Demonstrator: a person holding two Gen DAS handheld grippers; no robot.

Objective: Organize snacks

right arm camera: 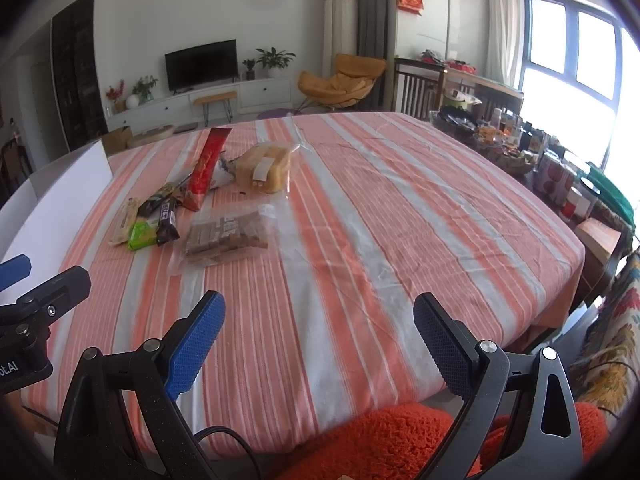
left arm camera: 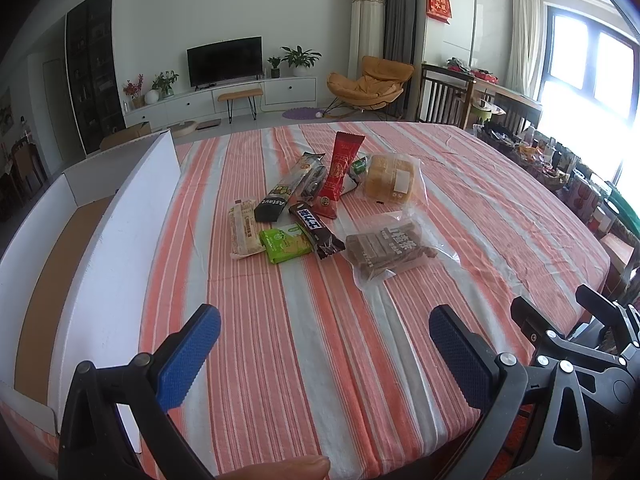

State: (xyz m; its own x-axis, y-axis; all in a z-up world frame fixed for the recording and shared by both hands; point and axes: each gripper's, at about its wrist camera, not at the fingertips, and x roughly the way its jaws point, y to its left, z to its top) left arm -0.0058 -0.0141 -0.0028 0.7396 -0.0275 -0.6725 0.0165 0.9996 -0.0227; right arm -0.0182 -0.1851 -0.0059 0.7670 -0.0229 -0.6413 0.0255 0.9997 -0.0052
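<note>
Snacks [left arm camera: 320,208] lie clustered mid-surface, right of an open box [left arm camera: 52,256]. Both claws, left claw [left arm camera: 324,356] and right claw [right arm camera: 320,344], hover apart, empty; best approach one packet squarely.

The tablecloth [left arm camera: 360,360] is matt, wrinkled striped cloth. The snack wrappers [left arm camera: 316,232] are glossy plastic. The box [left arm camera: 132,208] is smooth white cardboard.

We see a worktop [left arm camera: 460,184] with a striped orange and white cloth [left arm camera: 280,340], a pile of snack packs [left arm camera: 320,208] on it, and a white box [left arm camera: 100,216] at the left.
</note>
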